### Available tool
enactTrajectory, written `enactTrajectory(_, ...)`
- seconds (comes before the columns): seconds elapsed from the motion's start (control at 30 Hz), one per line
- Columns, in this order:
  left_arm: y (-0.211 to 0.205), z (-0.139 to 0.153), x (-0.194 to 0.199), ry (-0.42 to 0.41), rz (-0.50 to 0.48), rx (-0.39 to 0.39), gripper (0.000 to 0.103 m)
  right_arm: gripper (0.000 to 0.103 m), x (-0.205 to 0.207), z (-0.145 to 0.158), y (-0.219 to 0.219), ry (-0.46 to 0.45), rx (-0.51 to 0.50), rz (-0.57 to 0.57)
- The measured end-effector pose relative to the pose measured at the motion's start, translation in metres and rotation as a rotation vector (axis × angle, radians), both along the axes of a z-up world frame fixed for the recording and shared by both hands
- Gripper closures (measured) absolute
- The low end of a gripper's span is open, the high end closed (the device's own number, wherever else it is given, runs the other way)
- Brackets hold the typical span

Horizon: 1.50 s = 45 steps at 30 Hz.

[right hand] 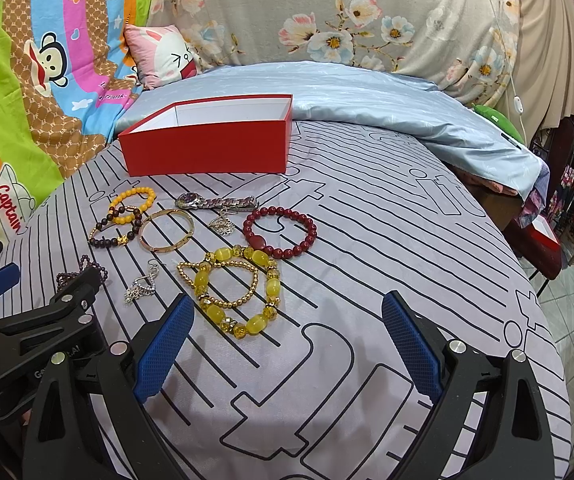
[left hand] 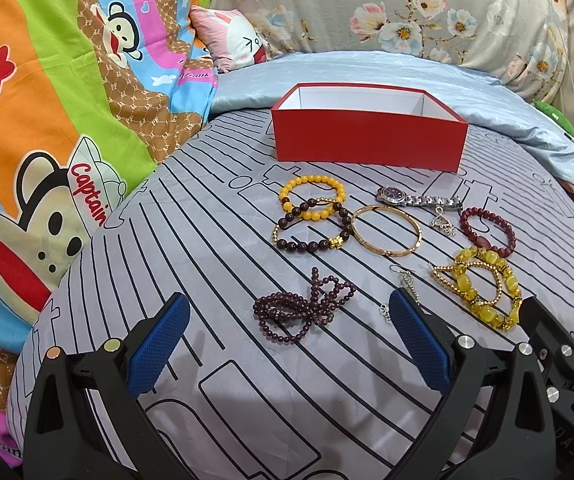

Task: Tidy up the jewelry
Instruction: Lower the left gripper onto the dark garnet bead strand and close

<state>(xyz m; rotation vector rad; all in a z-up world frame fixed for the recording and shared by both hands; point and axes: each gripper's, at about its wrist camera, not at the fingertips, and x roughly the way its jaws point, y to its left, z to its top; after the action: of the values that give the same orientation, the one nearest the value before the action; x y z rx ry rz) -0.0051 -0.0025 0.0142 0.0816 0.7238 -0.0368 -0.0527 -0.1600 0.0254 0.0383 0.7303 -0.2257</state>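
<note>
Grey striped bedsheet [left hand: 215,208]: carries all items. Red box [left hand: 369,142], far centre: white interior, none of the jewelry visible inside. Bracelets, watch [left hand: 415,198], purple bead strand [left hand: 303,312]: loose, near side of box. Your left gripper [left hand: 291,344] and right gripper [right hand: 287,340]: both released, holding nothing.

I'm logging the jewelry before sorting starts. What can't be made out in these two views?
- Red box floor: both views, hidden by its front wall.
- Purple bead strand: right wrist view, partly covered by the left tool.
- Watch dial: too small to read.
- Silver earring: left wrist view, partly behind a pad.
</note>
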Motion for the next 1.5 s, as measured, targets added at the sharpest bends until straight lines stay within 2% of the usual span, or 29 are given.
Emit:
enactTrajectory(0.17,0.015,0.003,-0.003,0.009,0.045,-0.051,0.008,0.012,0.0,0.001,-0.003,0.003,0.014,-0.005)
enactTrajectory(0.3,0.035,-0.002,-0.001,0.036,0.07,-0.062,0.008,0.012,0.001,0.001,-0.006,0.011,0.025,-0.007)
enactTrajectory(0.5,0.047,-0.009,0.005,0.077,0.029,-0.116,0.008,0.012,0.003,-0.002,-0.007,0.023,0.037,-0.005)
enactTrajectory(0.63,0.035,-0.012,0.013,0.09,-0.027,-0.092,0.012,0.012,0.004,-0.004,-0.007,0.027,0.043,-0.004)
enactTrajectory(0.73,0.03,-0.015,0.021,0.106,-0.05,-0.102,0.014,0.012,0.005,-0.006,-0.007,0.033,0.049,-0.003)
enactTrajectory(0.83,0.025,-0.021,0.028,0.14,-0.062,-0.105,0.027,0.012,0.006,-0.007,-0.007,0.038,0.053,-0.003)
enactTrajectory(0.9,0.024,-0.025,0.032,0.17,-0.071,-0.117,0.039,0.012,0.007,-0.007,-0.007,0.042,0.058,-0.001)
enactTrajectory(1.0,0.024,-0.026,0.03,0.166,-0.084,-0.126,0.046,0.012,0.01,-0.009,-0.007,0.049,0.067,0.0)
enactTrajectory(1.07,0.022,-0.025,0.03,0.162,-0.098,-0.125,0.06,0.012,0.01,-0.009,-0.007,0.054,0.071,0.003)
enactTrajectory(1.1,0.021,-0.025,0.029,0.161,-0.105,-0.127,0.062,0.012,0.01,-0.01,-0.008,0.055,0.072,0.005)
enactTrajectory(1.2,0.021,-0.024,0.028,0.158,-0.119,-0.144,0.08,0.012,0.011,-0.01,-0.008,0.058,0.08,0.008)
enactTrajectory(1.27,0.02,-0.024,0.027,0.156,-0.13,-0.155,0.087,0.012,0.011,-0.011,-0.009,0.06,0.088,0.015)
enactTrajectory(1.4,0.021,-0.023,0.027,0.149,-0.131,-0.164,0.089,0.014,0.012,-0.009,-0.014,0.069,0.088,0.013)
enactTrajectory(1.5,0.022,-0.023,0.027,0.152,-0.13,-0.17,0.089,0.025,0.017,-0.008,-0.021,0.083,0.114,0.01)
